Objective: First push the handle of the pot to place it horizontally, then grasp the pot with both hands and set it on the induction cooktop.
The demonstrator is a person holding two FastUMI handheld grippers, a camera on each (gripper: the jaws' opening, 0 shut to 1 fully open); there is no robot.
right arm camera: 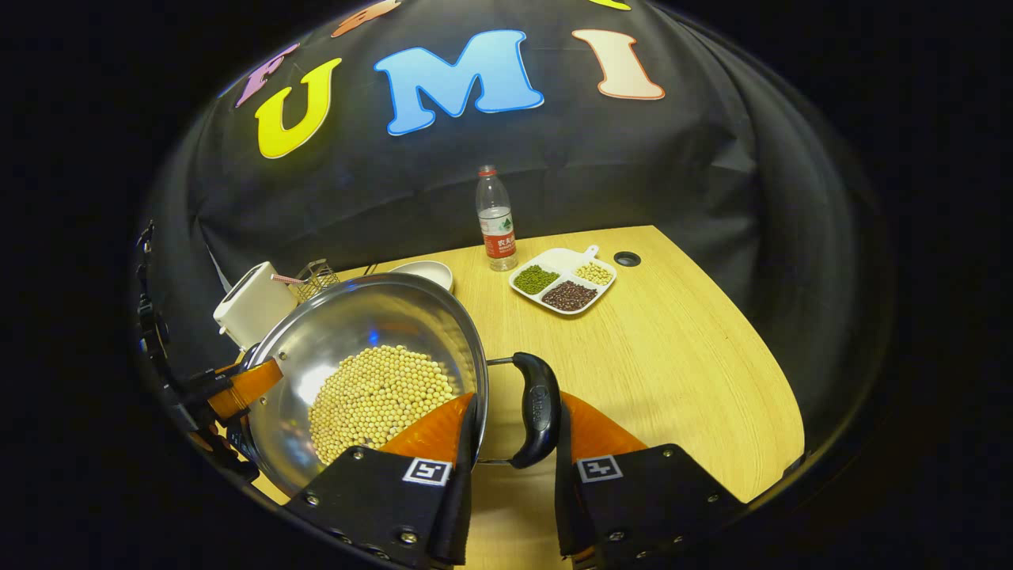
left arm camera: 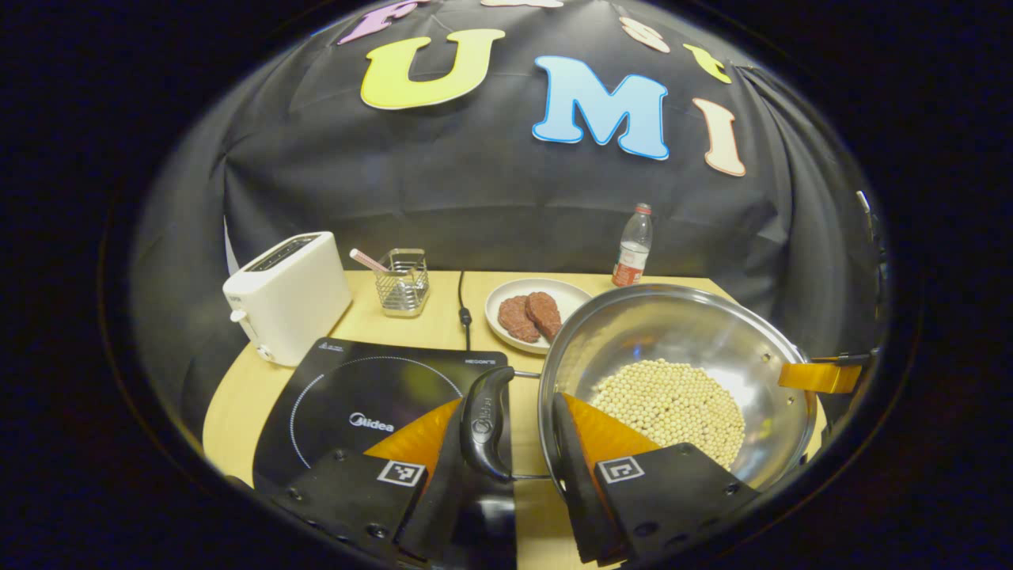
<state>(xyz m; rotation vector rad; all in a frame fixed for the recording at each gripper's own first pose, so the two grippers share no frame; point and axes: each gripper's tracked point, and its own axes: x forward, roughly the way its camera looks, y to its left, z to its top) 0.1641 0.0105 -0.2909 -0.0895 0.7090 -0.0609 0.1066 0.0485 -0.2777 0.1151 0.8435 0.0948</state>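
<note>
- Left gripper view, lower middle of the frame: left gripper point(left arm camera: 518, 431) with jaws part open, set around the pot's black side handle point(left arm camera: 485, 422); left finger against the handle, right finger on the inner side next to the pot wall, firm squeeze on the handle not certain.
- Same view, right of centre: steel pot point(left arm camera: 681, 372) holding a heap of pale beans point(left arm camera: 673, 404), at the right edge of the black induction cooktop point(left arm camera: 372, 400), which lies at lower left; pot beside the cooktop, lifted or resting cannot tell.
- Far right of that view: the other gripper's fingertip point(left arm camera: 819, 376) at the pot's rim.
- Upper left of the table point(left arm camera: 237, 396): white toaster point(left arm camera: 286, 294); just right of it a wire basket point(left arm camera: 402, 282) with a straw point(left arm camera: 368, 260).
- Behind the pot: white plate point(left arm camera: 554, 297) with two reddish meat pieces point(left arm camera: 530, 317); bottle point(left arm camera: 633, 247) near the back edge.
- Right gripper view, lower middle: right gripper point(right arm camera: 514, 427) with jaws part open, one finger inside the pot rim, the other outside the second black handle point(right arm camera: 536, 409), so rim and handle sit between the fingers.
- Same view, left of centre: pot with beans; left gripper's tip at its far rim, lower left.
- Upper middle: bottle, and to its right a divided tray point(right arm camera: 563, 285) with green, dark and pale beans; small dark hole point(right arm camera: 627, 258) in the tabletop just right of the tray.
</note>
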